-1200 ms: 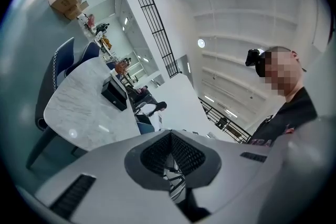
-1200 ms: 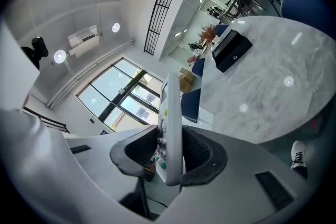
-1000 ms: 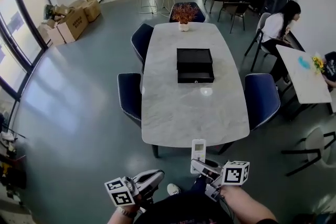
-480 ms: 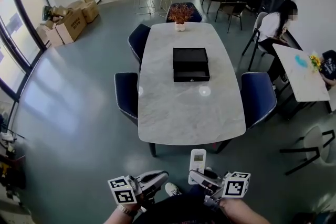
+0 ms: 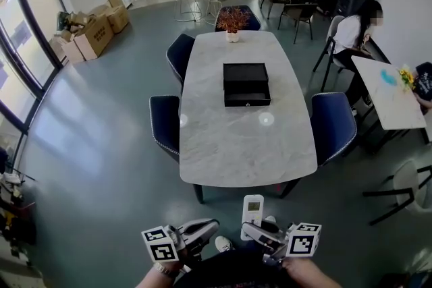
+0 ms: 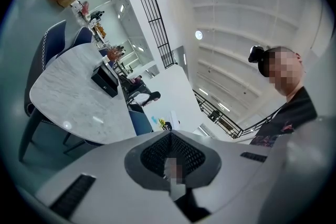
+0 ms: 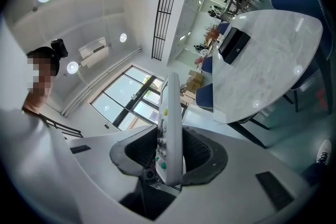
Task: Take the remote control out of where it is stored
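The remote control (image 5: 252, 208) is being gripped upright by the right gripper (image 5: 259, 231). Its lower end is being pinched between the two jaws, and its screen end is sticking up past them. The left gripper (image 5: 208, 228) is being held just beside it, jaws pressed together on nothing. Both are being held low over the grey floor (image 5: 101, 165), short of the near edge of the marble table (image 5: 243, 152). On that table a black drawer box (image 5: 247, 84) is being kept well apart from the remote, with a potted plant (image 5: 233, 20) beyond it. The table is being flanked by blue chairs (image 5: 164, 123), and cardboard boxes (image 5: 91, 32) are being left piled near the windows.
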A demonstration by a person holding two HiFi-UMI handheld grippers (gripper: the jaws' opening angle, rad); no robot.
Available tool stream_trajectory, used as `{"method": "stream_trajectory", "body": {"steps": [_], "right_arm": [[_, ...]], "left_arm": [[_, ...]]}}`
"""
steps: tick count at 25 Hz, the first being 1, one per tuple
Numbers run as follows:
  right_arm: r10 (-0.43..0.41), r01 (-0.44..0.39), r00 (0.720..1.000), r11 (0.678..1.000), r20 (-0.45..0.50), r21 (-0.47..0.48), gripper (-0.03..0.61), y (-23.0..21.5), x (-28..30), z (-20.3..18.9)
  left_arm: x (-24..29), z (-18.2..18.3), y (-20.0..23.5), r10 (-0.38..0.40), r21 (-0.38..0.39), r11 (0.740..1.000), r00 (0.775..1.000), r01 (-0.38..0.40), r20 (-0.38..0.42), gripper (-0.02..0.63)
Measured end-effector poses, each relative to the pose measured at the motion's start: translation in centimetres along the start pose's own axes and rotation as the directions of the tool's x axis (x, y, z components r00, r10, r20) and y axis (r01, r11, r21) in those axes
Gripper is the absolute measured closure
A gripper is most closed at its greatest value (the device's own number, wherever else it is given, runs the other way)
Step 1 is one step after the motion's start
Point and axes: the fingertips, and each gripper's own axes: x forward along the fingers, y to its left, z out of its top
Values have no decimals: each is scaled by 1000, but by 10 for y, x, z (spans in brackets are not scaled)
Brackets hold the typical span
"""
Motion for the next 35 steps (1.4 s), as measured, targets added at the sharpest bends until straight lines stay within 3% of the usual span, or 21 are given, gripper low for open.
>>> {"method": "stream_trajectory", "body": {"steps": [35], "right_arm": [[26,-26,999,999,-20,-32,436,3,-12,-3]], "left_arm": [[9,-8,-9,-5,11,1000,1000,5,8,609]]}}
